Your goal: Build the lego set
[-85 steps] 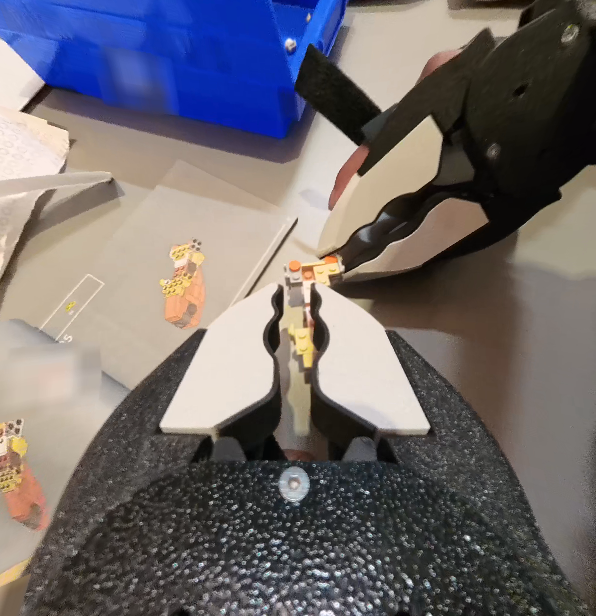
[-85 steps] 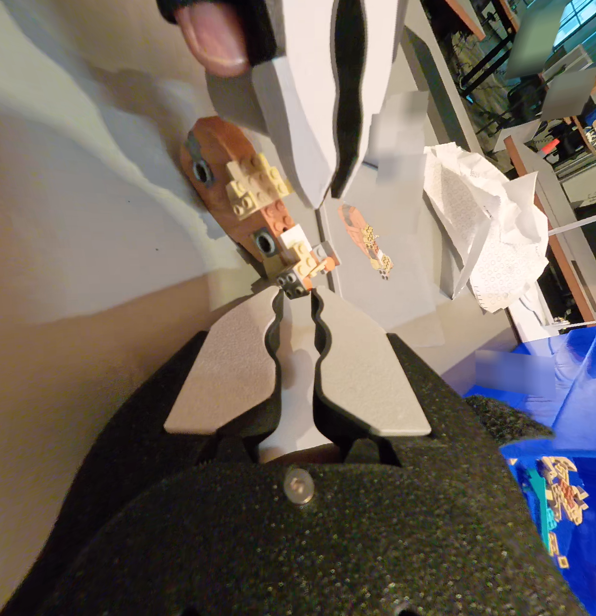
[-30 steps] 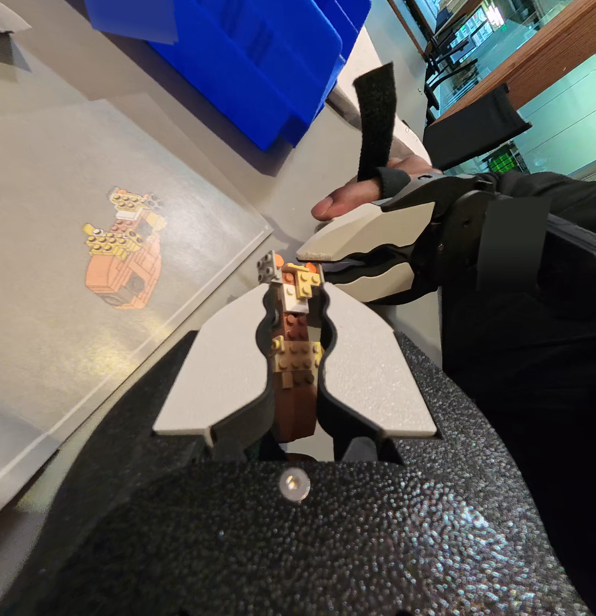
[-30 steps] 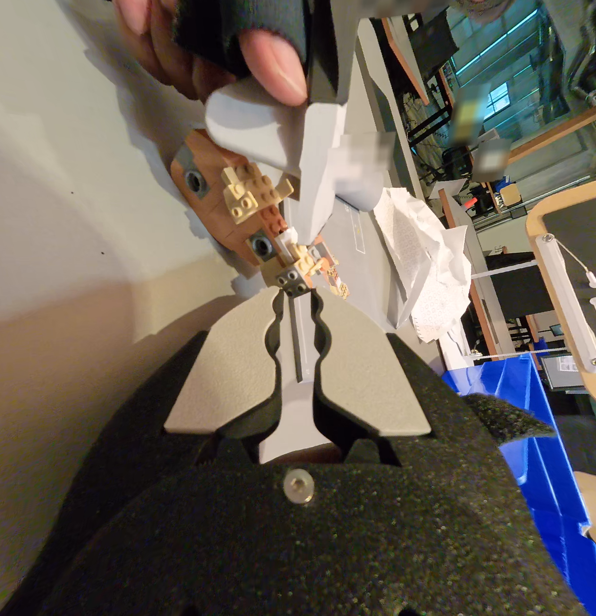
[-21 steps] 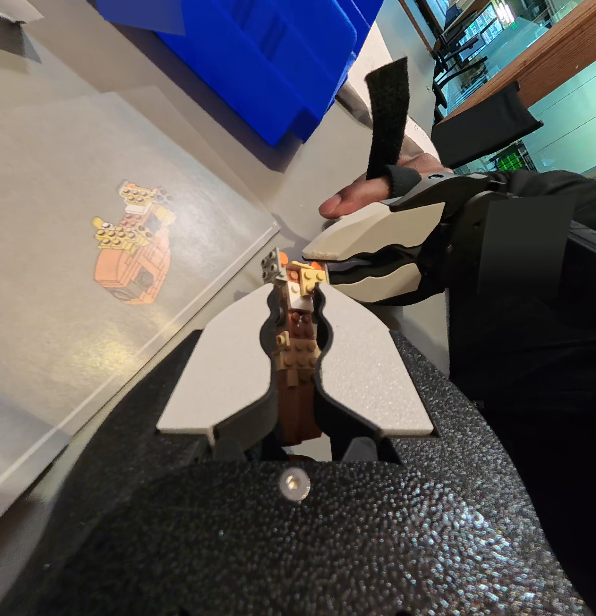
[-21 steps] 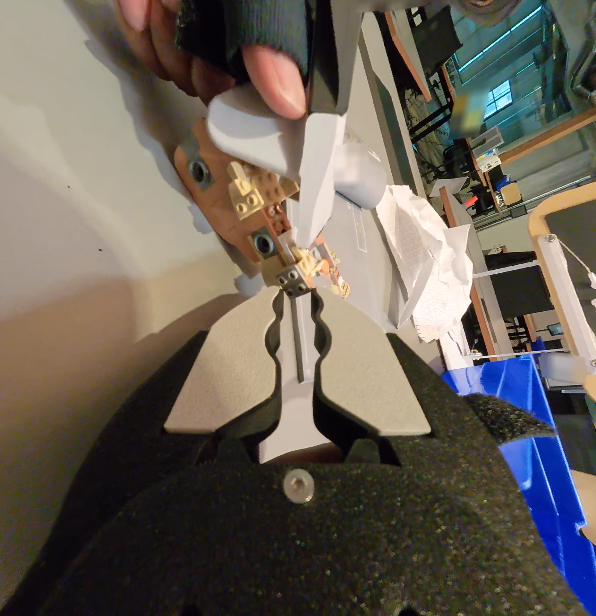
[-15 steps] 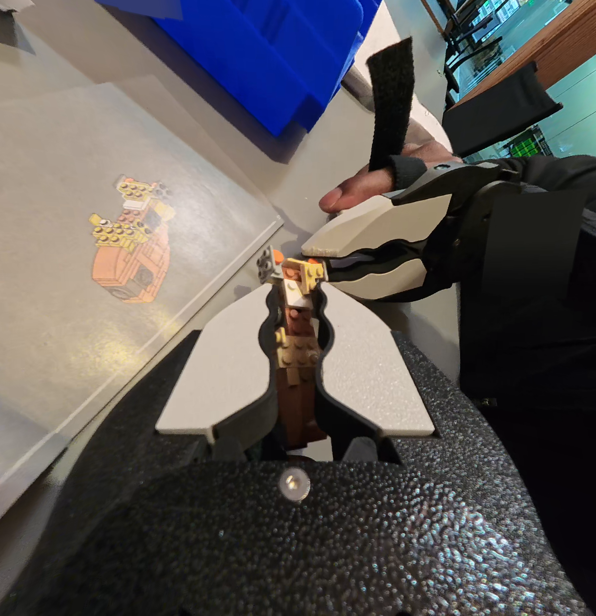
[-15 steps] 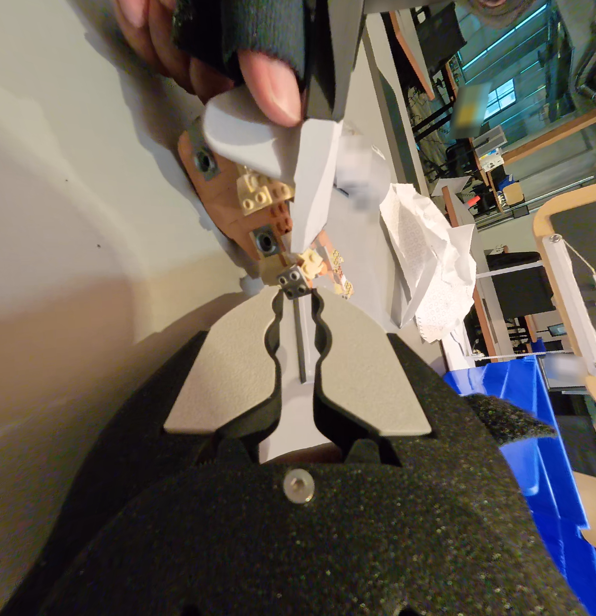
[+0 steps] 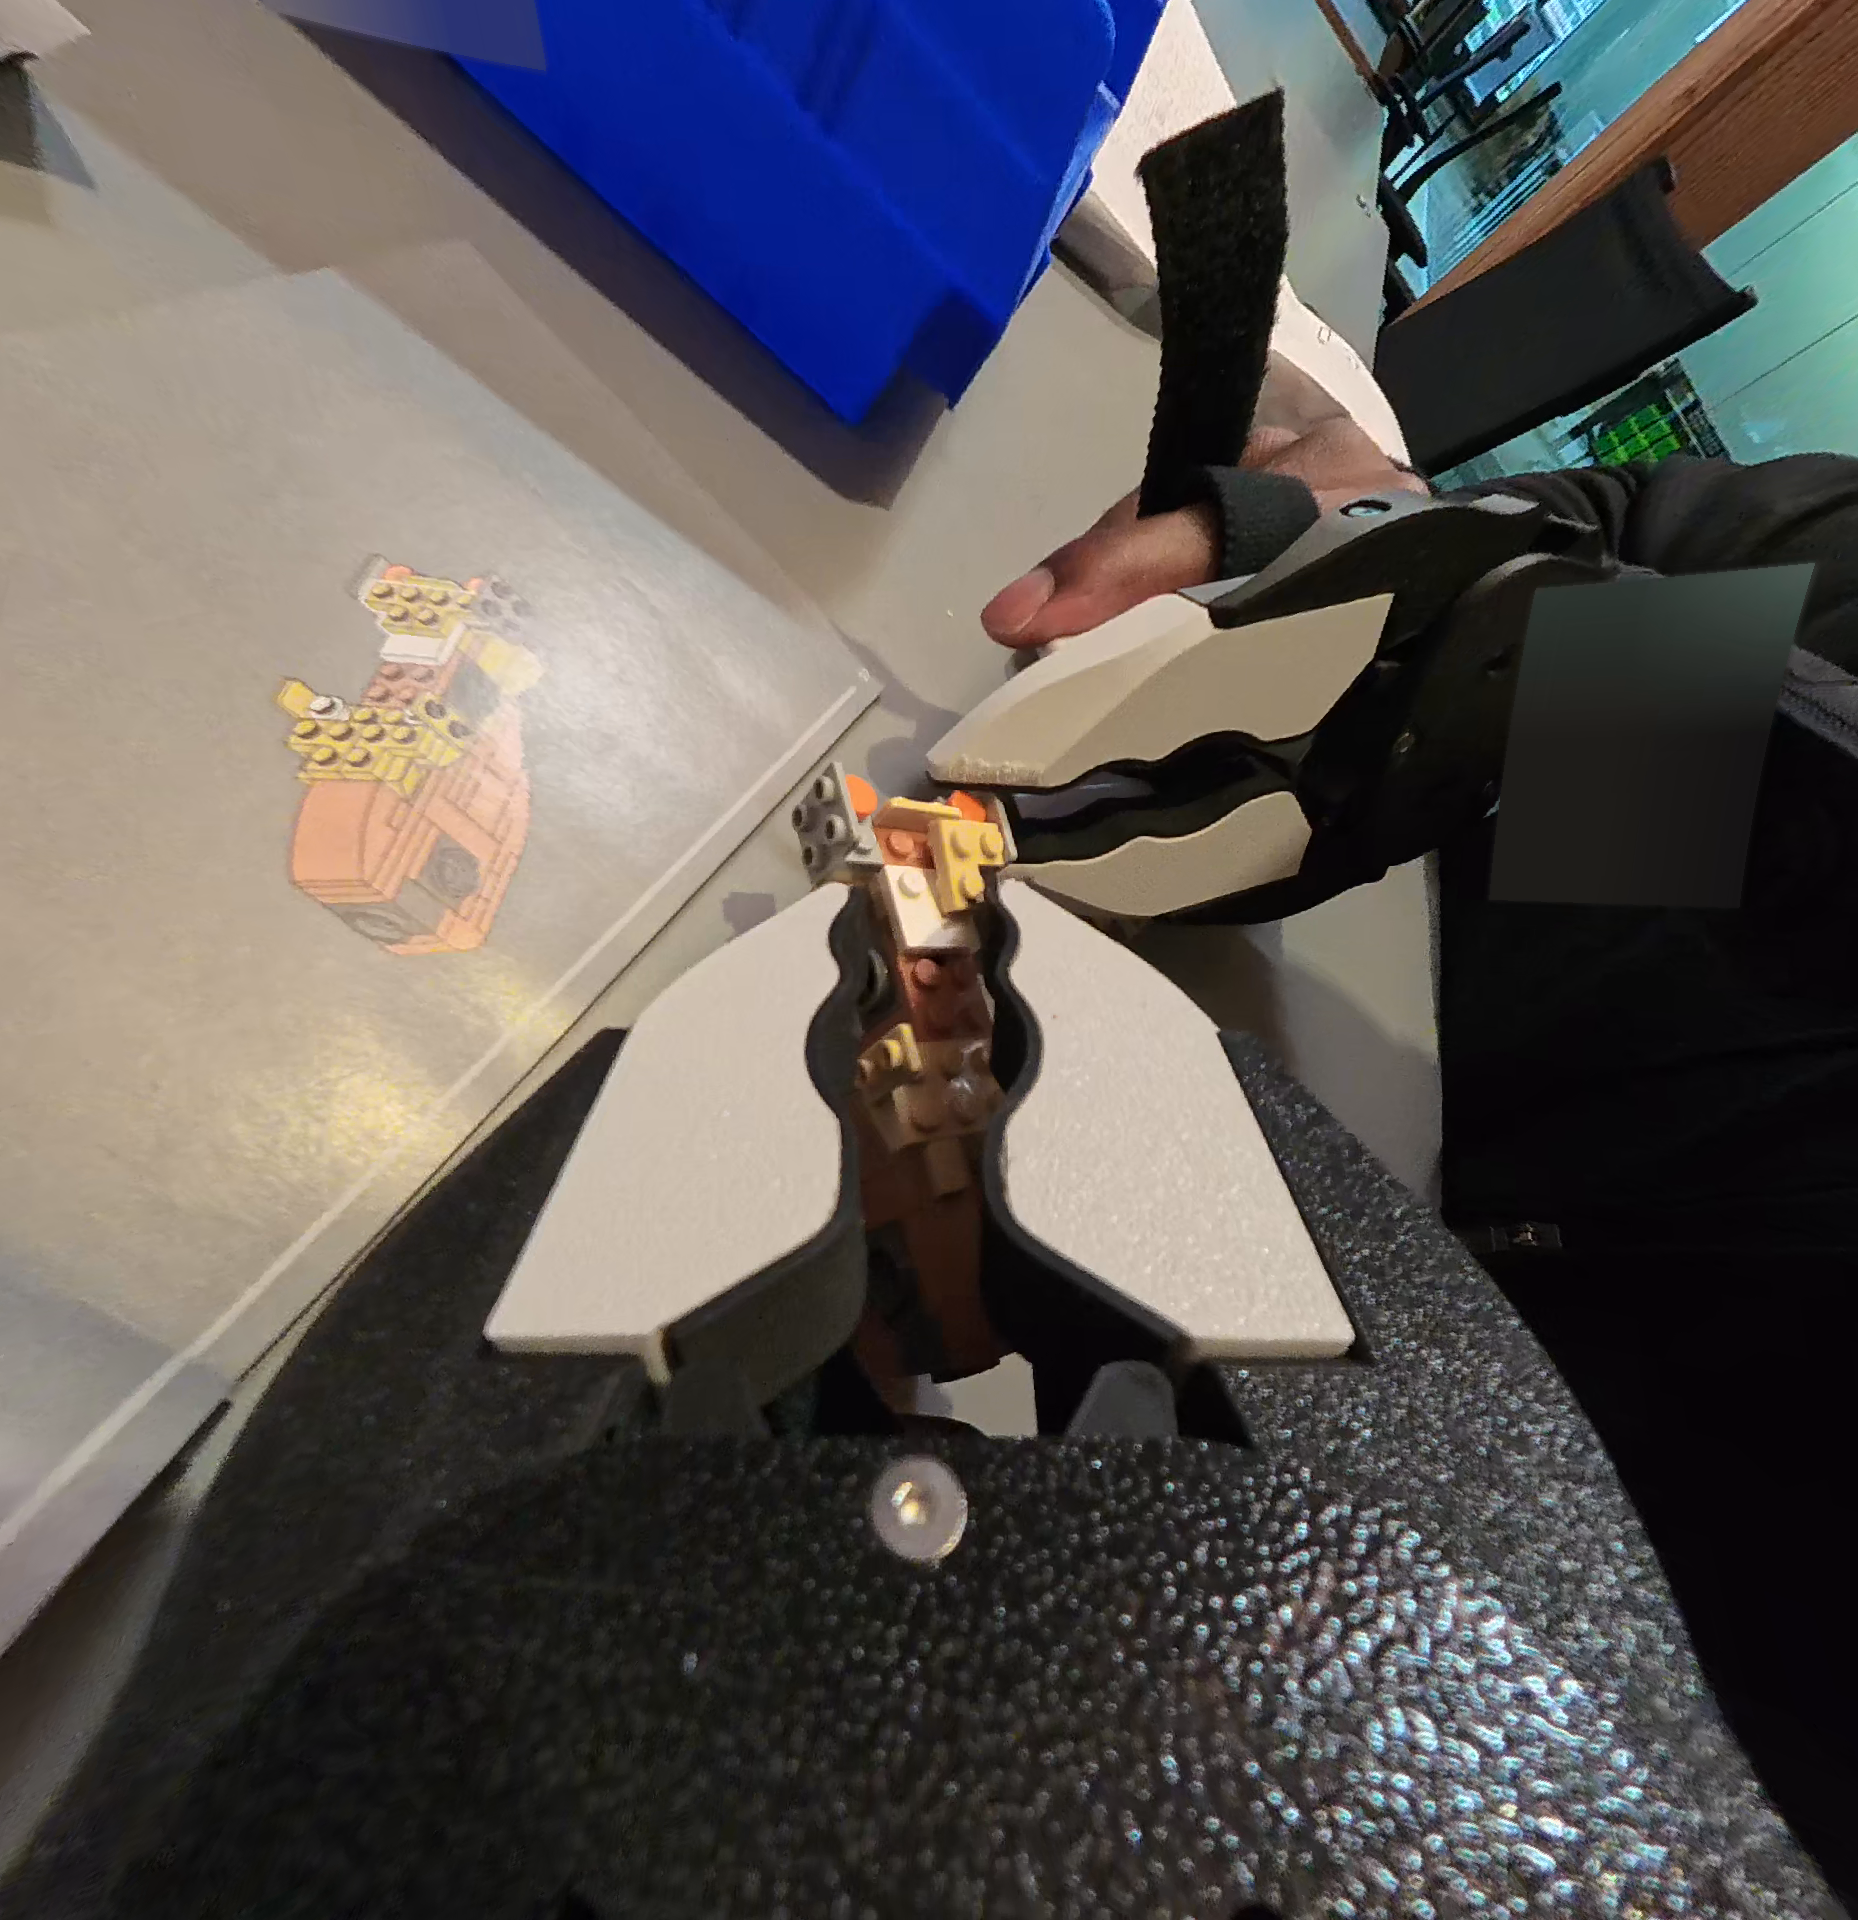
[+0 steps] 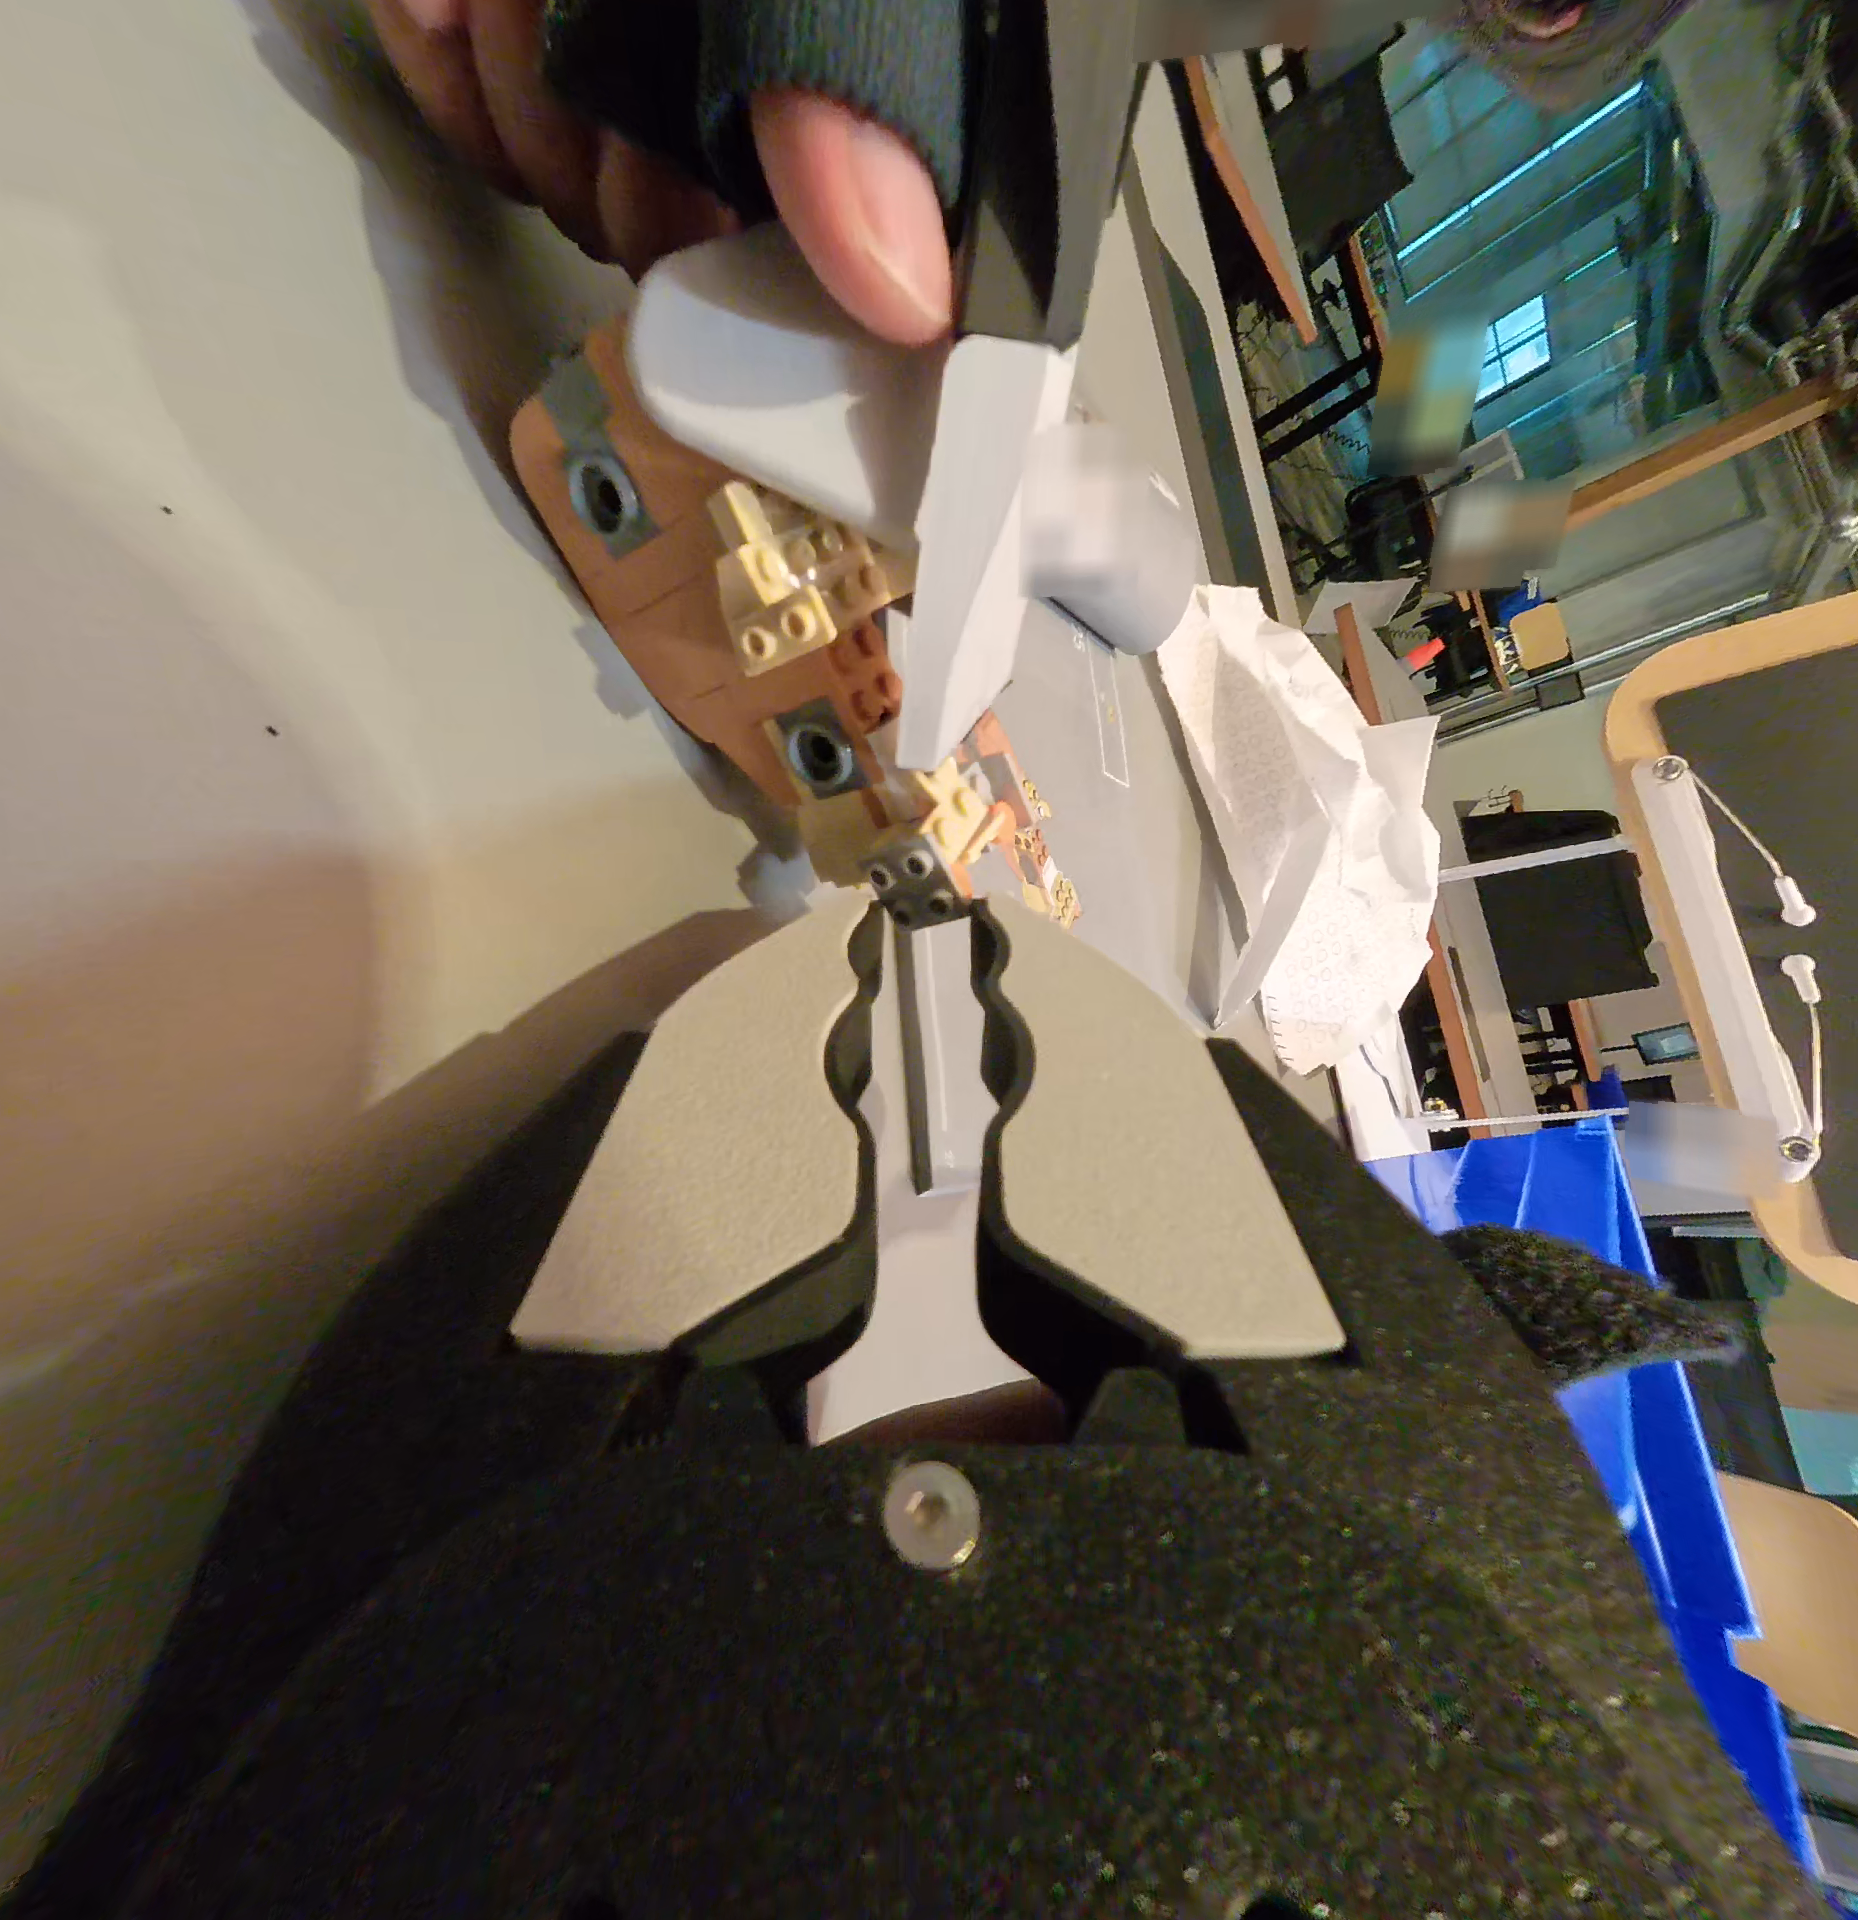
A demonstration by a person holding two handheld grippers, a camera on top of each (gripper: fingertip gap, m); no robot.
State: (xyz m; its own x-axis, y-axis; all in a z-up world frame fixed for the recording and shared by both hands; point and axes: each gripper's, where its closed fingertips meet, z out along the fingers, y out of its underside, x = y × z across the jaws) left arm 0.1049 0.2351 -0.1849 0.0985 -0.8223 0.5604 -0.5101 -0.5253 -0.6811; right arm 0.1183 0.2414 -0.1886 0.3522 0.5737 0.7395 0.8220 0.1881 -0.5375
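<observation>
My left gripper (image 9: 920,914) is shut on the lego model (image 9: 930,1039), a brown body with tan plates, and holds it above the table. A grey studded block (image 9: 829,831), orange bits and a tan plate (image 9: 961,847) sit at its top end. My right gripper (image 9: 992,821) comes in from the right, its tips closed around that tan plate. In the right wrist view the right gripper (image 10: 925,914) meets the grey block (image 10: 914,883). Beyond it the left gripper (image 10: 889,644) clamps the model (image 10: 676,592).
An instruction sheet (image 9: 281,727) with a picture of the model lies on the table at left. Blue bins (image 9: 800,156) stand behind it. A crumpled white paper bag (image 10: 1299,831) and another blue bin (image 10: 1590,1299) are at right. A hand (image 9: 1091,582) holds the right gripper. The tips of both grippers are at nearly the same place.
Both grippers keep their hold and stay together at the model's top end. The model has tilted slightly, and the left fingers cover more of it in the right wrist view.
</observation>
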